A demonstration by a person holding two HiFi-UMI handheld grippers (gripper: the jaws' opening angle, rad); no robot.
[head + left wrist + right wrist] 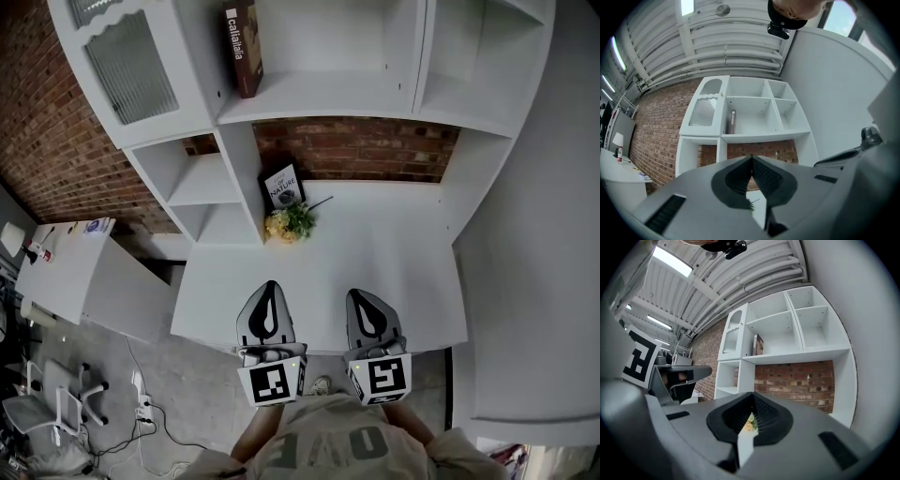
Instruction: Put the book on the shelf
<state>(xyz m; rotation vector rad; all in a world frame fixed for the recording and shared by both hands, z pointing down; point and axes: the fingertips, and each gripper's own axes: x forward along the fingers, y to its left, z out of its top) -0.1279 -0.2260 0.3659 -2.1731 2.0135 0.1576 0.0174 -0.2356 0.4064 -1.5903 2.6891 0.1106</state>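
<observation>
A brown book [243, 47] stands upright at the left end of the upper shelf [319, 97] of the white shelf unit; it also shows in the left gripper view [732, 122] and the right gripper view [757, 344]. A second, dark book [282, 186] leans against the shelf divider at the back of the white desk [394, 272], beside a small bunch of flowers [291, 222]. My left gripper [271, 285] [751, 157] and right gripper [360, 293] [752, 395] hover side by side over the desk's front edge. Both are shut and hold nothing.
A cabinet with a ribbed glass door [131, 66] sits left of the upper shelf. Open cubbies [211, 183] lie below it. A white wall panel [534, 234] bounds the desk on the right. A lower side table [66, 267], an office chair [47, 412] and floor cables [142, 408] are at the left.
</observation>
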